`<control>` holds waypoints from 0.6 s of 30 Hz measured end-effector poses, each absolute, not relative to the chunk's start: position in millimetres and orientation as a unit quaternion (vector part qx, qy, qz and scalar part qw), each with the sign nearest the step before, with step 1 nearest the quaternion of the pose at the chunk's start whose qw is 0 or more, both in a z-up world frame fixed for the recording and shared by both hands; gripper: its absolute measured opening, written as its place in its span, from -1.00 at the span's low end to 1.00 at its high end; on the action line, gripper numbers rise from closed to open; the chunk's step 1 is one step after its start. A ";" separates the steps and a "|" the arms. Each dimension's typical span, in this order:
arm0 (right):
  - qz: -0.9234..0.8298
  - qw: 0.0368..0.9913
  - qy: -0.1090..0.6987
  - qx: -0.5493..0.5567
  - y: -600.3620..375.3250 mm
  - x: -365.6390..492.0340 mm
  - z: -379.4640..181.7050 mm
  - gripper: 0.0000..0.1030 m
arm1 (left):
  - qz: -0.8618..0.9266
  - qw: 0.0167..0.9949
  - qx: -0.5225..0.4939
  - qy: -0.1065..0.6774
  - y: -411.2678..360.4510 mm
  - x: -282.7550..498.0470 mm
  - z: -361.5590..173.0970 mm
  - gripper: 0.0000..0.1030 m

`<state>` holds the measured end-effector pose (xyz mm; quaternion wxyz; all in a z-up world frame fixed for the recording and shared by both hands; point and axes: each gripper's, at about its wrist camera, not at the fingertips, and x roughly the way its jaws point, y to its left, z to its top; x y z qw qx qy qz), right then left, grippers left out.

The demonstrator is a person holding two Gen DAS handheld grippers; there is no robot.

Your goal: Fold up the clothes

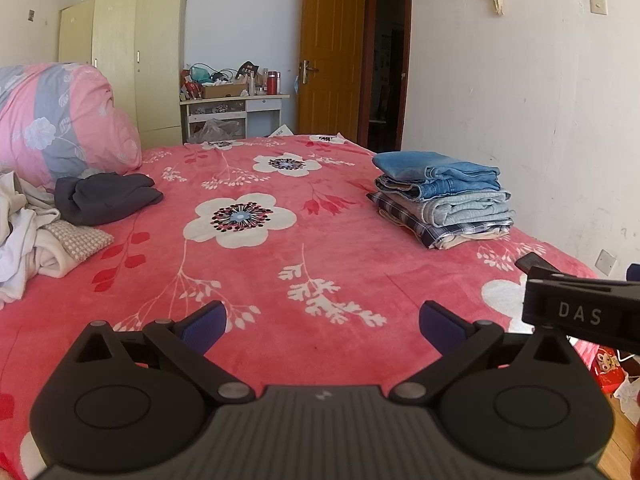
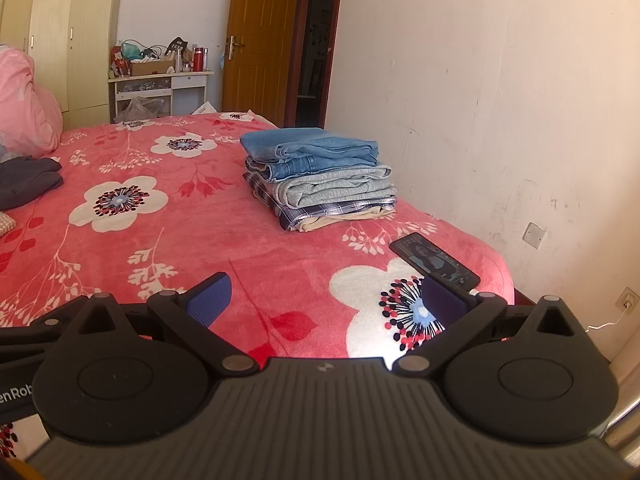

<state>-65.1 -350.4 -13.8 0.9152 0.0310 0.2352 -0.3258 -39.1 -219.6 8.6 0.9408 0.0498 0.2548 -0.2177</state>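
Lying on the right side of the bed, the stack of folded clothes (image 1: 442, 196) has blue jeans on top, a lighter denim piece below, then a checked shirt and something beige at the bottom. On the left side I see the unfolded pile (image 1: 28, 232): white and cream garments, one with a small dotted pattern, and just beside them a dark grey garment (image 1: 104, 198) lying crumpled. The two groups are well apart, with bare blanket between them.

My left gripper (image 1: 322, 322) hovers above the near part of the red floral blanket (image 1: 280, 280). Its jaws are spread wide, the blue pads (image 1: 204, 326) hold nothing, and I cannot tell if they touch the blanket. My right gripper (image 2: 326, 300) is spread just as wide and is empty too, over a white flower print near the right corner of the bed. From the left wrist camera I can see a part of the right gripper at the right edge, with the letters "DAS" on it.

A black phone (image 2: 434, 260) lies on the blanket just behind the right finger of the right gripper, near the folded stack. A rolled pink and grey duvet (image 1: 60, 120) sits behind the unfolded pile. Farther away stand a pale wardrobe (image 1: 124, 60), a cluttered desk (image 1: 236, 100) and an open brown door (image 1: 332, 48).
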 end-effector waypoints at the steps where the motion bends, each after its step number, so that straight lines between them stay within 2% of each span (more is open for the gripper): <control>1: -0.325 0.915 0.235 0.031 -350.2 -65.0 -13.7 0.97 | -0.218 0.941 0.050 0.255 -219.5 -39.1 8.7 1.00; 18: -0.325 0.916 0.233 0.031 -349.3 -65.0 -11.0 0.97 | -0.218 0.942 0.051 0.251 -219.4 -39.2 10.0 1.00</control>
